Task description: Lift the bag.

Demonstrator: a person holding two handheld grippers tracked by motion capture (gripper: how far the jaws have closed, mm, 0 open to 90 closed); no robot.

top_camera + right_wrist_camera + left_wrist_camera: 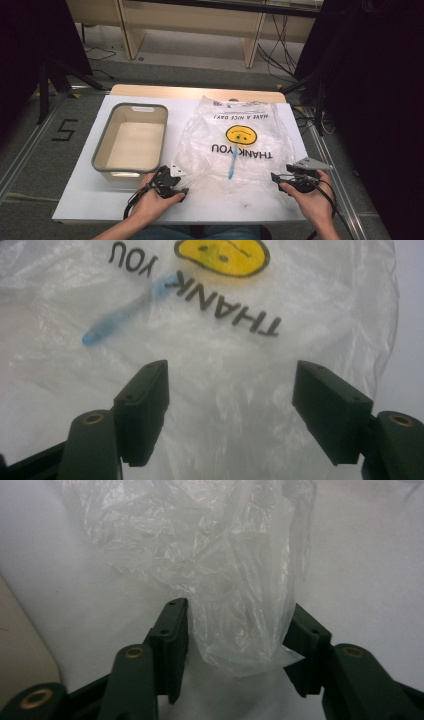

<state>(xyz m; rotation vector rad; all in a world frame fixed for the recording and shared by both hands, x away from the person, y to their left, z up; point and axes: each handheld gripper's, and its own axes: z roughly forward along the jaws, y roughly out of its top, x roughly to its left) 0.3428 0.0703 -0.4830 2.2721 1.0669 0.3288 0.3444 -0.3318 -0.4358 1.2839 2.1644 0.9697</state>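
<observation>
A clear plastic bag [235,145] printed with a yellow smiley and "THANK YOU" lies flat on the white table [80,195]. A blue object [232,165] shows through the plastic, inside the bag. My left gripper [176,184] sits at the bag's near left corner; in the left gripper view its jaws stand open with a bag handle [240,615] between them, and its fingers [172,640] are apart from the plastic or barely touching. My right gripper [278,178] is open at the bag's near right edge, over the bag [225,365].
A grey-rimmed beige bin [131,141] stands empty on the table's left half, just beyond my left hand. The table's front edge runs close under both hands. A wooden bench and cables lie beyond the far edge.
</observation>
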